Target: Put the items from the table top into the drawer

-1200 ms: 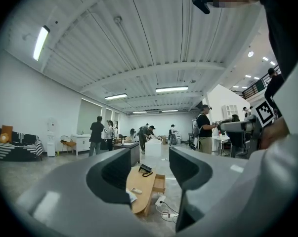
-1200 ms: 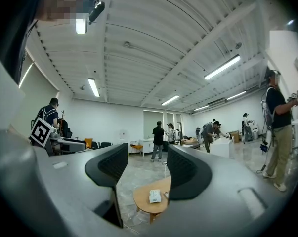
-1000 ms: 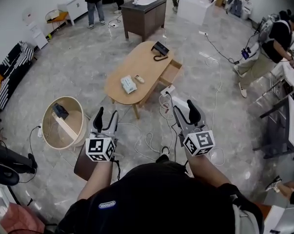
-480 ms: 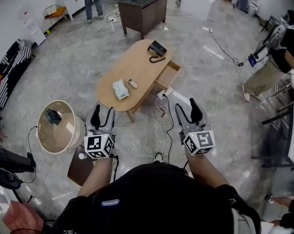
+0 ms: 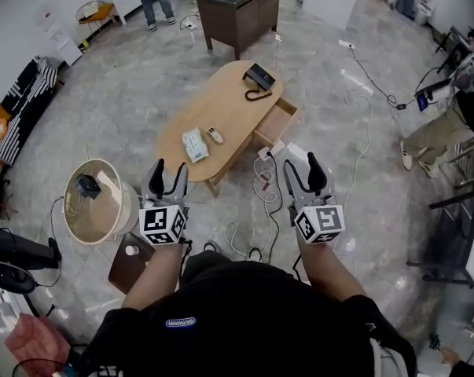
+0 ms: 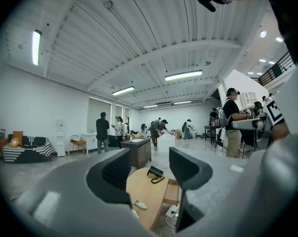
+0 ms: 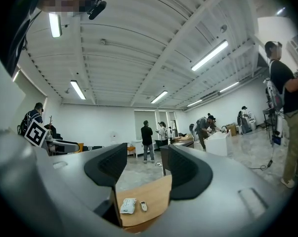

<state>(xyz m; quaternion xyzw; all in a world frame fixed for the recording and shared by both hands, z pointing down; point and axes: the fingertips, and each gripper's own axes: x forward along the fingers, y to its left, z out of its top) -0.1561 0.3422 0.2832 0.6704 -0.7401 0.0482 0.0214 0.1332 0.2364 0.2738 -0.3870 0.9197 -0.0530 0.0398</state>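
Observation:
An oval wooden table (image 5: pixel 229 100) stands ahead with its side drawer (image 5: pixel 276 122) pulled open. On the top lie a white packet (image 5: pixel 193 144), a small white remote (image 5: pixel 214 135) and a black corded device (image 5: pixel 259 77). My left gripper (image 5: pixel 168 177) and right gripper (image 5: pixel 301 171) hover side by side short of the table's near end, both open and empty. The left gripper view frames the remote (image 6: pixel 140 205), black device (image 6: pixel 155 172) and drawer (image 6: pixel 171 194) between its jaws. Seen from the right gripper (image 7: pixel 141 169), the packet (image 7: pixel 127 205) and remote (image 7: pixel 143 206) lie between the jaws.
Cables (image 5: pixel 252 210) and a power strip (image 5: pixel 270 146) lie on the floor between me and the table. A round basket table (image 5: pixel 95 203) stands left, with a brown board (image 5: pixel 130 261) near it. A dark cabinet (image 5: pixel 237 10) and several people are farther off.
Both grippers have moved forward with the person toward the table's near end. Their jaws stay open and empty.

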